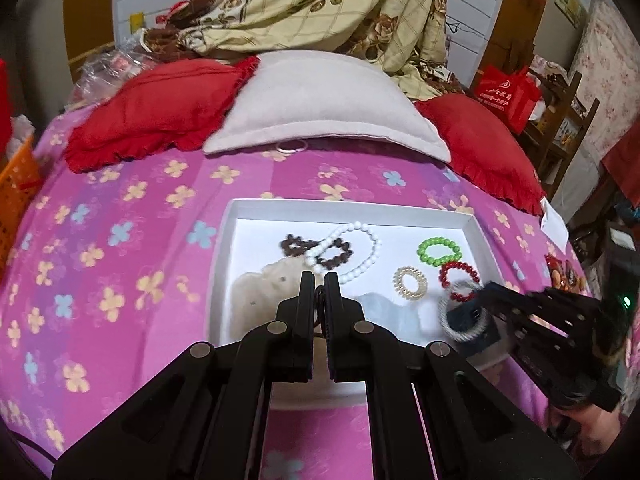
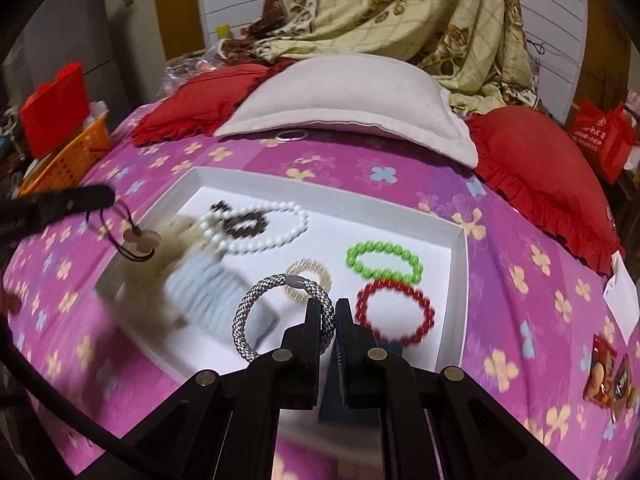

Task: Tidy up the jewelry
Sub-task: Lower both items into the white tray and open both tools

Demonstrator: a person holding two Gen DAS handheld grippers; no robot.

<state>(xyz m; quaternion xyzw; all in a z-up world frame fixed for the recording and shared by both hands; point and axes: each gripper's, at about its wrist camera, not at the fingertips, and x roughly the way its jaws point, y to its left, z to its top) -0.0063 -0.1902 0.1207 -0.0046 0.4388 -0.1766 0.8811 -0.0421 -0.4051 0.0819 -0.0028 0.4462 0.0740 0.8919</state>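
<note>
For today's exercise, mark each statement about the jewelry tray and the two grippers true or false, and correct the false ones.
1. The right gripper holds a grey braided bracelet. True.
2. The green bead bracelet lies outside the white tray. False: it lies inside.
3. The left gripper is empty. False: it pinches a dark cord with a pendant.
4. The white bead strand overlaps the brown bead bracelet. True.
5. The red bead bracelet hangs from the fingers. False: it lies in the tray.
</note>
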